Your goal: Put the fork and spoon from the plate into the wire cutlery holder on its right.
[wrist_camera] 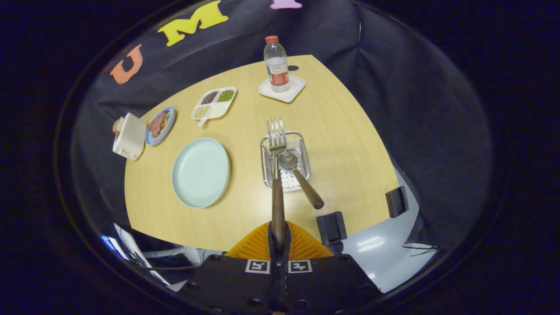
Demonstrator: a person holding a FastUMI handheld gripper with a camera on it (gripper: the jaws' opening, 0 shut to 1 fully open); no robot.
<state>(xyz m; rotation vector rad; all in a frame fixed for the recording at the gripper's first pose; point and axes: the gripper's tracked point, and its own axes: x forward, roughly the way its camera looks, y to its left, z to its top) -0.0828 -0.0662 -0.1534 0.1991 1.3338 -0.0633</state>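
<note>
The jaws (278, 234) are closed tight on the brown wooden handle of the fork (277, 175), both orange fingers (256, 245) pressing it from either side. The fork runs straight ahead from the fingers toward 12 o'clock, tines up and outward, its head hanging over the wire cutlery holder (285, 159). Whether the tines touch the wire rim cannot be told. The gripper looks down on the tabletop (341, 131) from well above, tilted forward so the fork lines up with the holder's near-left part.

The spoon (302, 179) already stands in the holder, bowl down inside the basket just right of the fork's neck, its wooden handle leaning out toward 4 o'clock over the holder's near rim.

The pale green plate (200, 171) lies bare at 9 o'clock of the holder, near it but apart. Beyond the plate, toward 11 o'clock, sit a divided white tray (213, 103) with beans, a blue dish of food (160, 125) and a cream toaster (130, 136). At 12 o'clock, well beyond the holder, a water bottle (276, 64) stands upright on a white coaster (282, 89). Two black blocks (331, 227) sit off the tabletop's near edge at about 4 o'clock.
</note>
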